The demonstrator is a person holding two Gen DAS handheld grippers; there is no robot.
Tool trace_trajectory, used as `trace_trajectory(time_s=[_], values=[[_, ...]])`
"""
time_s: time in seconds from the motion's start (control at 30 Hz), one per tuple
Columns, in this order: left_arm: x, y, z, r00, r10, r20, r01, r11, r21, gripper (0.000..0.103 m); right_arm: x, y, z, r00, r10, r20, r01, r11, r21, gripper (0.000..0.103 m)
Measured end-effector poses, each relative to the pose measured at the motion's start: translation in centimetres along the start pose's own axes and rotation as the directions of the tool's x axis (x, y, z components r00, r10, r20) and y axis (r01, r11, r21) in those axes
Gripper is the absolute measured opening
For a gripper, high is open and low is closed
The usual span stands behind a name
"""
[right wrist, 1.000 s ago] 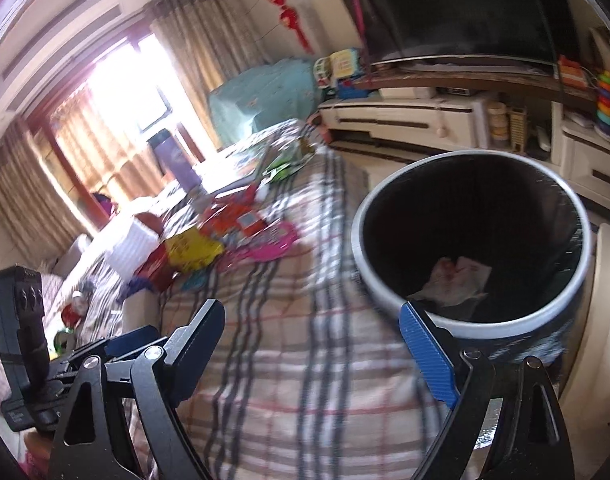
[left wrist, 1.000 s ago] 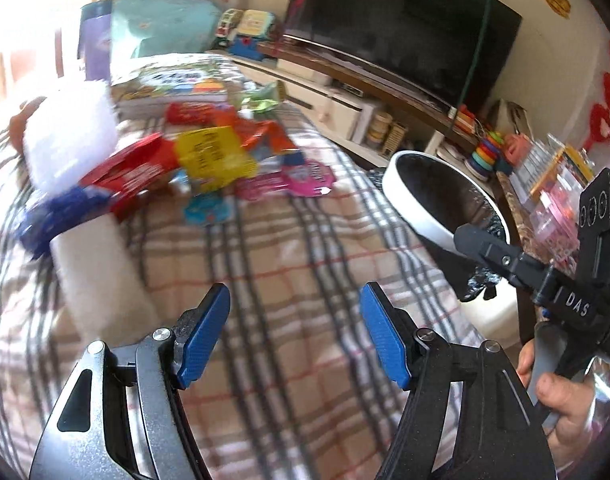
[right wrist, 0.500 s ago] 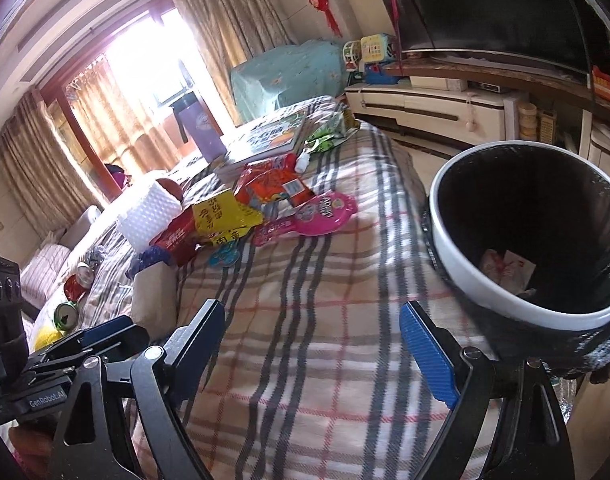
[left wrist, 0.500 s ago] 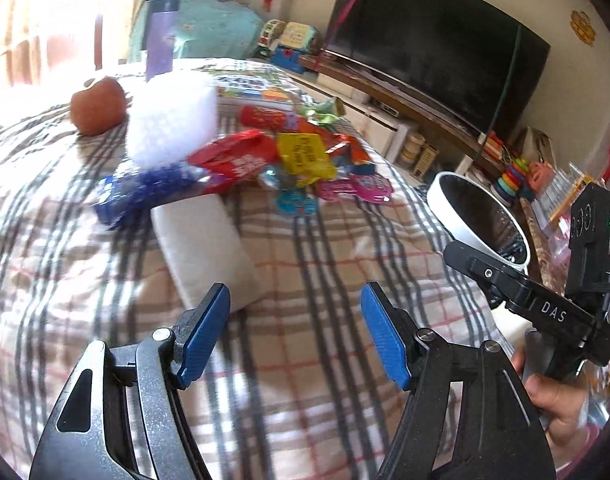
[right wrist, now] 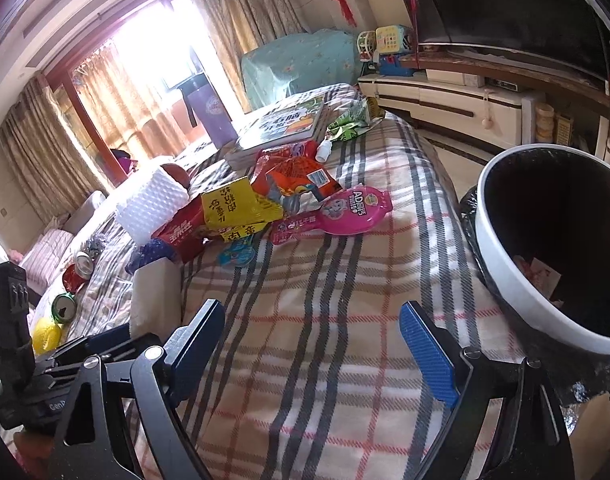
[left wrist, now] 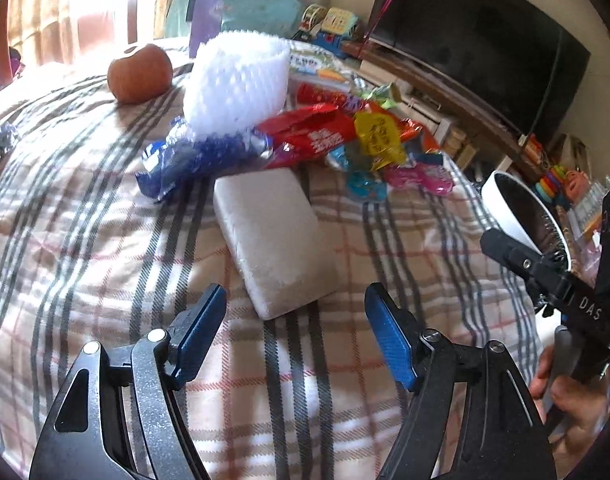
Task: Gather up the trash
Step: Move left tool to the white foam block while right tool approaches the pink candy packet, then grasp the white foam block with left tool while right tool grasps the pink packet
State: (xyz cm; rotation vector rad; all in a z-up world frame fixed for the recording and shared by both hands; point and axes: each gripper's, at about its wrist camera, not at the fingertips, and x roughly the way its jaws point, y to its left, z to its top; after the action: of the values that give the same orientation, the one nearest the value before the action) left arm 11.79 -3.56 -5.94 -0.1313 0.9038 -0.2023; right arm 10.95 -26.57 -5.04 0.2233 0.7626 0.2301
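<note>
Over the plaid blanket, the left gripper hovers with jaws spread wide and empty, just short of the white foam block; half a second ago that block lay farther ahead and off to the left. The right gripper, jaws equally wide and empty, is level above the blanket beside the white-rimmed black trash bin. Beyond lie the blue wrapper, red packet, yellow packet and white mesh foam sleeve.

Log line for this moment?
left gripper: open, facing white foam block | right gripper: open, empty | white-rimmed black bin: paper inside
</note>
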Motion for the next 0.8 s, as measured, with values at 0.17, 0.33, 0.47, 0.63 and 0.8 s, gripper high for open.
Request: trace_trajectory(time_s=[0.17,0.33,0.47,0.63,0.8], values=[[0.9,-0.5,0.2,1.0,0.011,-0.009,-0.011,1.0,0.016,0.074,1.1,-0.5,0.7,1.0,-0.007,-0.016,0.008,1.0,0.012,0.09],[1.8,-0.9,1.1,0.999,0.034,-0.004,-0.034,0.999,0.033,0.068,2.3,-1.1,2.1,0.999,-0.021,-0.026,0.021,1.0,0.002,0.09],[2.3,-0.9,1.6,0.999,0.039,-0.002,-0.039,0.998,0.041,0.057,4.2,-1.4,3.6,0.998,-0.031,-0.059,0.029,0.999,-0.035,0.088],[2.7,-0.5,1.9,1.0,0.028,0.0,-0.028,0.998,0.049,0.053,7.1,-0.9,5.0,0.992,-0.063,-0.113,0.051,0.993,-0.109,0.089],[2.7,-0.4,1.9,1.0,0.023,0.006,-0.024,0.998,0.056,0.053,8.4,-0.6,5.5,0.988,-0.092,-0.124,0.073,0.985,-0.154,0.076]])
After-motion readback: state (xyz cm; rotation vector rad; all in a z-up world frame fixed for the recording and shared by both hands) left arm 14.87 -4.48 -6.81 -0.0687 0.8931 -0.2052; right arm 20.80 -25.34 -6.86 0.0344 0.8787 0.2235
